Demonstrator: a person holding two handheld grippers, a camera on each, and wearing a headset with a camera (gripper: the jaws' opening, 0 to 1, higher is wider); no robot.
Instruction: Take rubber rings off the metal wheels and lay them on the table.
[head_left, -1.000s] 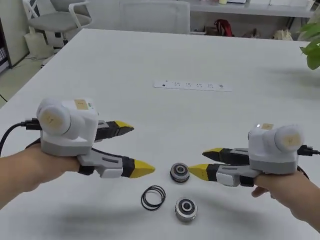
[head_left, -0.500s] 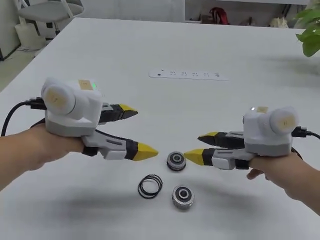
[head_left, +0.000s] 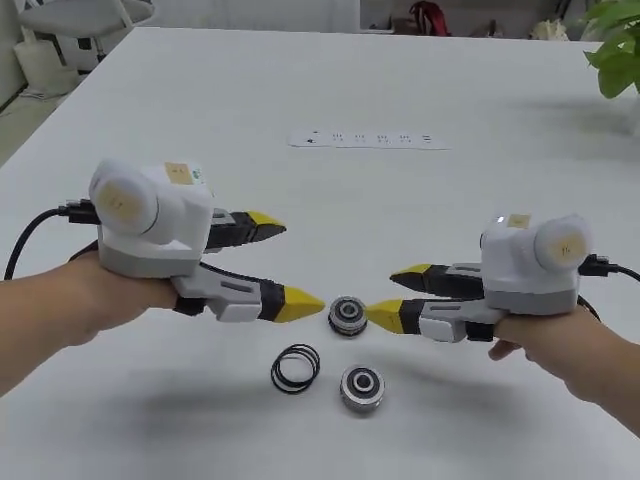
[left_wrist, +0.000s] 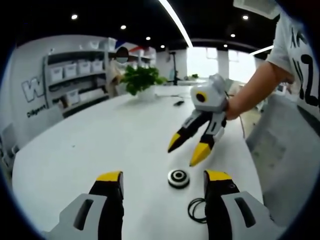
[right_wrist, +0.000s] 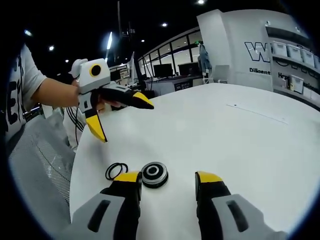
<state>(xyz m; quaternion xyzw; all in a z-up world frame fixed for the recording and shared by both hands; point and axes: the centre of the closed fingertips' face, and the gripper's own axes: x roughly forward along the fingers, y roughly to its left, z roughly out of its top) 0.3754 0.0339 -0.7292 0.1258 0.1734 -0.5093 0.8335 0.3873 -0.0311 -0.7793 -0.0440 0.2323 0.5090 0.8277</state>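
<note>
Rubber rings (head_left: 295, 368), a small overlapping black pile whose count was hard to make out, lay on the white table (head_left: 430, 90) just left of the nearer metal wheel (head_left: 361, 387). The farther wheel (head_left: 347, 314) sat between two yellow-tipped grippers. The left gripper (head_left: 300, 265) and the right gripper (head_left: 380, 294) both had their jaws spread wide and held nothing, their lower tips close on either side of that wheel without touching it. Bare tabletop stretched ahead to a power strip (head_left: 368, 141) and on to the far edge, near a plant (head_left: 615, 50). In the left gripper view the table's edge curved close beside the rings, which one jaw partly hid. Whether the dark bands on the wheels were rings was unclear.
</note>
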